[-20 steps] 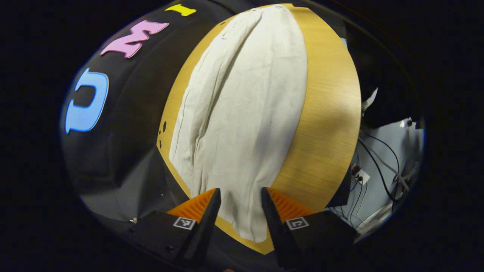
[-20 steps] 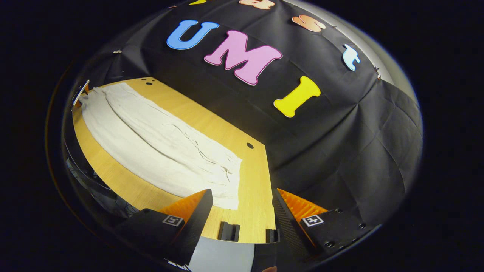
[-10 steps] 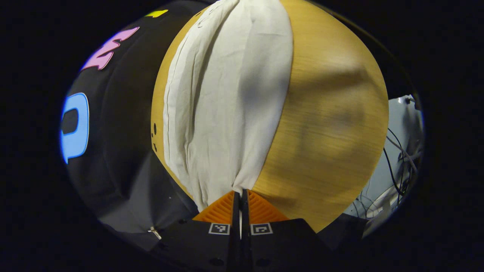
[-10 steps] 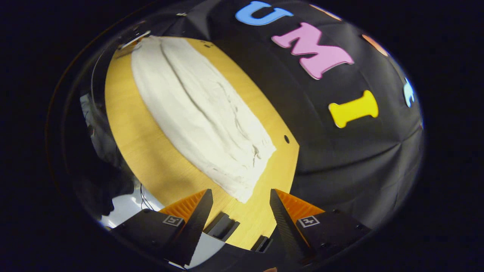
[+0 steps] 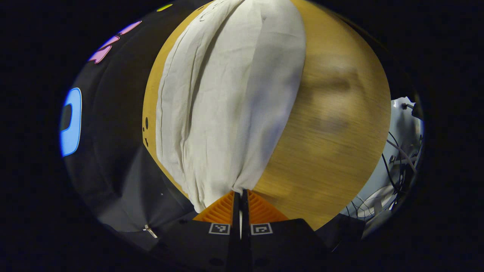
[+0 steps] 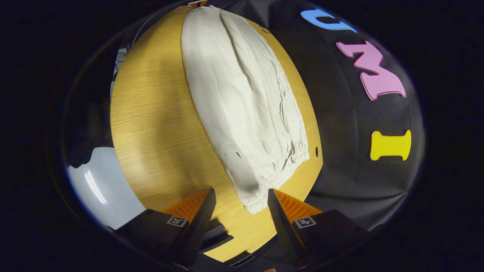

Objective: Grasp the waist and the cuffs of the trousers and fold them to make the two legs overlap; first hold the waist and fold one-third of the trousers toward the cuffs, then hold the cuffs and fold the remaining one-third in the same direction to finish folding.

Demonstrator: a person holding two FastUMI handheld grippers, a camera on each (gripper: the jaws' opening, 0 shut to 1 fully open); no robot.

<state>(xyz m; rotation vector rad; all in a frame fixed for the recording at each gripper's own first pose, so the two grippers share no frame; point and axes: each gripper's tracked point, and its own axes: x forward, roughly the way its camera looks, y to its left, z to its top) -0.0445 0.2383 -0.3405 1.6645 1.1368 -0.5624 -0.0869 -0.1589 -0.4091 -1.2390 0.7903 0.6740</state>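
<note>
The trousers are spread lengthwise along the wooden table, lying toward the side nearest the black cloth wall. They appear as one long, narrow band, so the two legs are judged to overlap already, though the layers cannot be told apart for certain. In the right gripper view the same trousers are seen from the other end, where a gathered, elastic-looking edge lies flat on the table; this is taken to be the waist, which would make the end near the left gripper the cuffs.

No thirds fold is seen: the cloth runs at full length from one end to the other. Both folds toward the cuffs and over are therefore judged to remain.

The left gripper is clenched on the near end of the cloth, which is puckered where it is drawn between the closed fingers. The right gripper is held released, its fingers parted on either side of the corner of the gathered edge, with nothing pinched yet. A closing of the right fingers on that end is judged to be the step in hand, before any lifting can be done.
</note>
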